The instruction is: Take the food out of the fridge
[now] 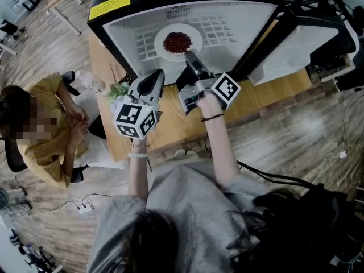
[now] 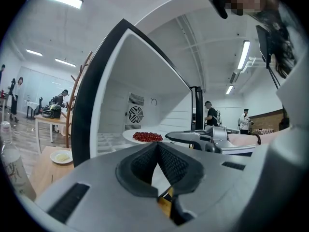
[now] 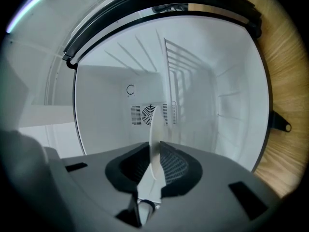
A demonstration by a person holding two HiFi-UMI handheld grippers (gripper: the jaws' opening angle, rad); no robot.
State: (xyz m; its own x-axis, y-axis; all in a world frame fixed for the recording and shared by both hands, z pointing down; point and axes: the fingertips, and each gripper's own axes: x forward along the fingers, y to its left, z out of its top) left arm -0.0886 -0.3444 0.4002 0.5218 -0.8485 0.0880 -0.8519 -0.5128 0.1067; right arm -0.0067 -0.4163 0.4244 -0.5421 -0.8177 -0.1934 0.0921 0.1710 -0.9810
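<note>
While my right gripper (image 1: 190,56) is reaching into the open fridge (image 1: 244,21), its fingers are clamping the rim of the white plate (image 1: 168,32), at the plate's 5 o'clock edge in the head view. The plate is lying inside the fridge on the wire shelf (image 1: 224,30), and red food (image 1: 177,41) is heaping at its centre. In the right gripper view the plate (image 3: 155,134) is showing edge-on, a thin white blade rising toward 12 o'clock between the two pads, with the fan grille (image 3: 145,114) of the back wall behind it. My left gripper (image 1: 154,77) is hanging outside the fridge, at 7 o'clock of the plate and above the table (image 1: 170,131); its fingers are pressing together with nothing between them. In the left gripper view the food (image 2: 147,137) is lying at 12 o'clock of those fingers, and the right gripper (image 2: 176,137) is reaching in from 2 o'clock. A seated person (image 1: 51,132) is showing at 9 o'clock in the head view.
</note>
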